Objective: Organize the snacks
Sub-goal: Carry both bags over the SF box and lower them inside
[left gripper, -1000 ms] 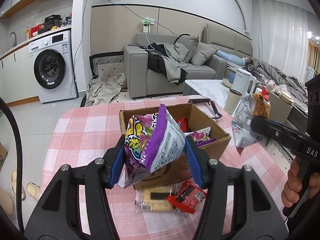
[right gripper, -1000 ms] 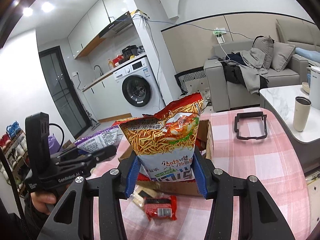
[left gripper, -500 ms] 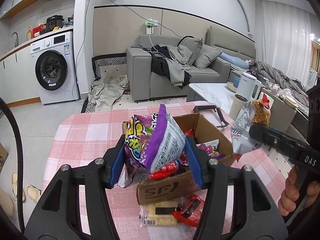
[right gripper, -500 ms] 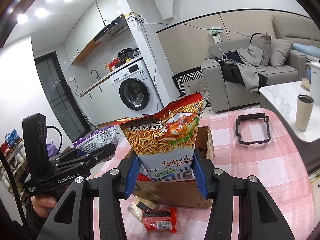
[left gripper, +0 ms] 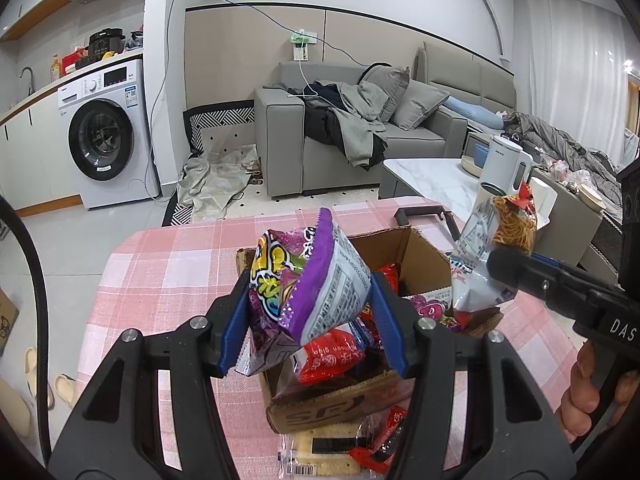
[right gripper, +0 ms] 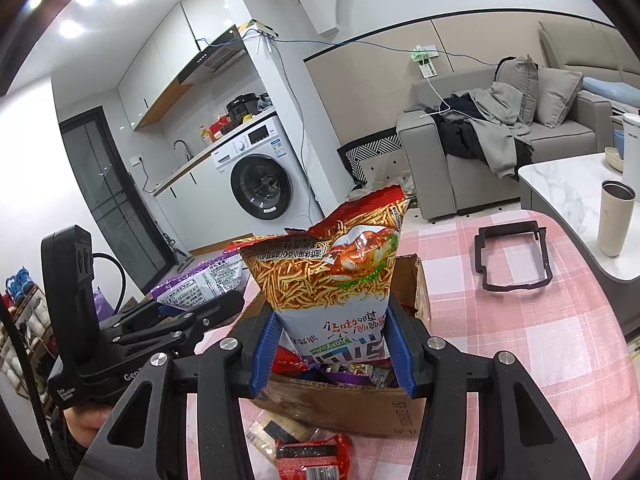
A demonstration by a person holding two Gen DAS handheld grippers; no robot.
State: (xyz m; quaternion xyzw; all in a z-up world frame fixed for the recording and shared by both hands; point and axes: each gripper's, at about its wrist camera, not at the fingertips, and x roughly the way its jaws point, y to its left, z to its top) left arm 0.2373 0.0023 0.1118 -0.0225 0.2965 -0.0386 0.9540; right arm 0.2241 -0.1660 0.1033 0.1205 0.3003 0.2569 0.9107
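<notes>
Here both grippers are loaded above the cardboard box (left gripper: 424, 264), which stands on the pink checked tablecloth (left gripper: 168, 264) and serves as the landmark for everything else. The left gripper (left gripper: 312, 320) is closed on the purple bag (left gripper: 320, 280), its 2 blue pads pressing the bag's sides, with the bag's long axis pointing up and away from the fingers. That bag hangs over the near left part of the box, above the red packets (left gripper: 332, 356) already lying inside. The right gripper (right gripper: 332, 348) is likewise clamped on the noodle snack bag (right gripper: 340, 276), held by its lower end so the bag stands upright, long axis vertical, directly over the near edge of the box.

The relation that matters, I judge, is vertical: each bag sits above the box opening, not beside it, so the next move is mainly a lowering. The left bag looks nearer the box's contents and seems the likelier 1 to go in first. The 2 bags are well apart, at opposite sides of the box.

In front of the box, 2 items lie on the cloth: a cracker pack (left gripper: 320, 452) and a small red packet (right gripper: 308, 458), touching each other and just beside the box's near wall.
</notes>
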